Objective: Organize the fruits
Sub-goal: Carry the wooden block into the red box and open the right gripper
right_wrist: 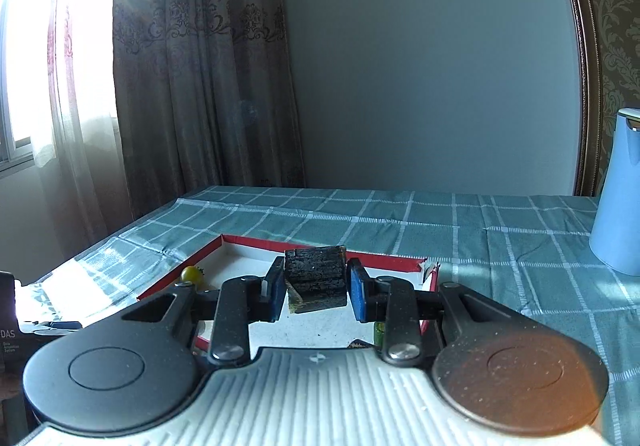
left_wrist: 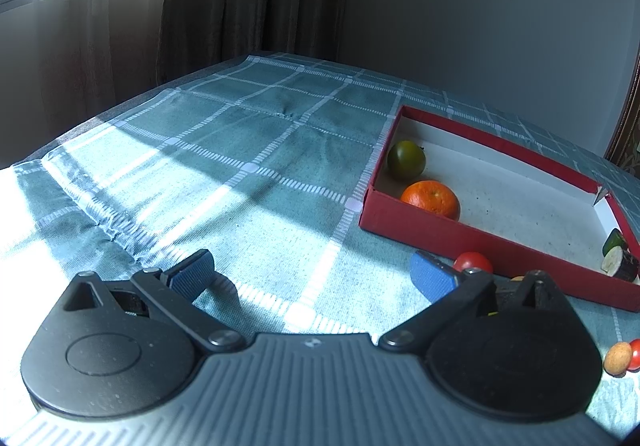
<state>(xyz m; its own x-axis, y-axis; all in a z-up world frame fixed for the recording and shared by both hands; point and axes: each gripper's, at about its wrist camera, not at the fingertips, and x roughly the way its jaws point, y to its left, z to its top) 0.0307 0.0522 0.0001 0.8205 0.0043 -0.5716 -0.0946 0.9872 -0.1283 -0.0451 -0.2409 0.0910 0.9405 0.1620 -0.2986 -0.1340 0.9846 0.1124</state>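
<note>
A red box with a white floor lies on the checked cloth at right. In it sit a green fruit, an orange and two dark cut pieces in its near right corner. A red tomato lies outside, against the box's front wall. My left gripper is open and empty, low over the cloth left of the box. My right gripper is shut on a dark, rough cut chunk and holds it above the box. The green fruit shows at the left.
A tan round fruit and another red one lie on the cloth near my left gripper's right side. A light blue jug stands on the table at right. Curtains, a window and a grey wall stand behind the table.
</note>
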